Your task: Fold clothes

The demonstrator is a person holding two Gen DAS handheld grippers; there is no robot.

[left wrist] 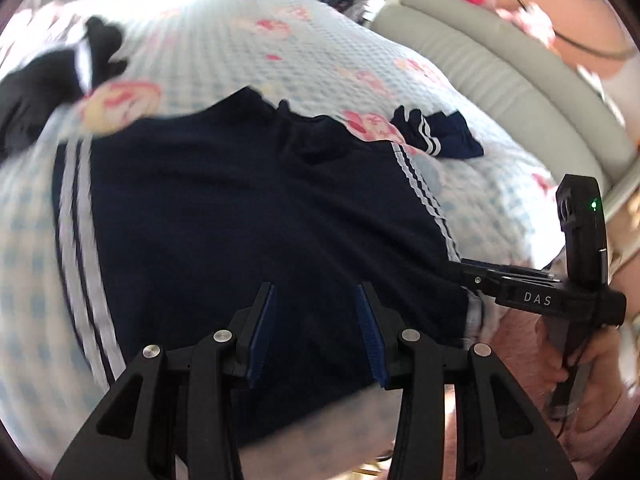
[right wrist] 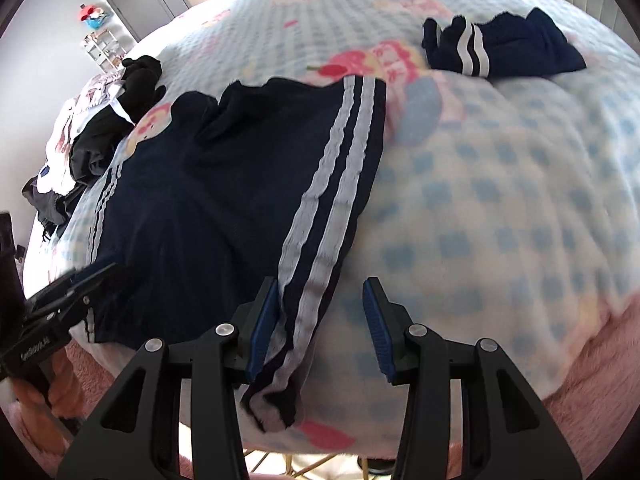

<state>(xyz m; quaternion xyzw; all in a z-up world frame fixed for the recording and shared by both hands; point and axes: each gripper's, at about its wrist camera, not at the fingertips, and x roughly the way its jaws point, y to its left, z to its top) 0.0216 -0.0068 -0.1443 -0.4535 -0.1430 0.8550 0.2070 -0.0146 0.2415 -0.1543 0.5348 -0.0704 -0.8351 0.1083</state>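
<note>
A pair of navy shorts (left wrist: pixel 248 208) with two white side stripes lies spread flat on the bed; the right wrist view shows it as navy shorts (right wrist: pixel 240 184). My left gripper (left wrist: pixel 316 332) hovers open over the shorts' near edge, nothing between its blue pads. My right gripper (right wrist: pixel 320 328) is open too, its left pad against the striped right edge (right wrist: pixel 316 240) of the shorts. A smaller folded navy garment (right wrist: pixel 500 48) with white stripes rests farther back; the left wrist view has this folded garment (left wrist: pixel 436 136) too.
The bed carries a blue-checked quilt (right wrist: pixel 500 200) with pink prints. A heap of black and white clothes (right wrist: pixel 104 136) lies at the far left. A grey padded headboard (left wrist: pixel 500 80) runs along the right. A hand (left wrist: pixel 532 344) holds the other gripper's handle.
</note>
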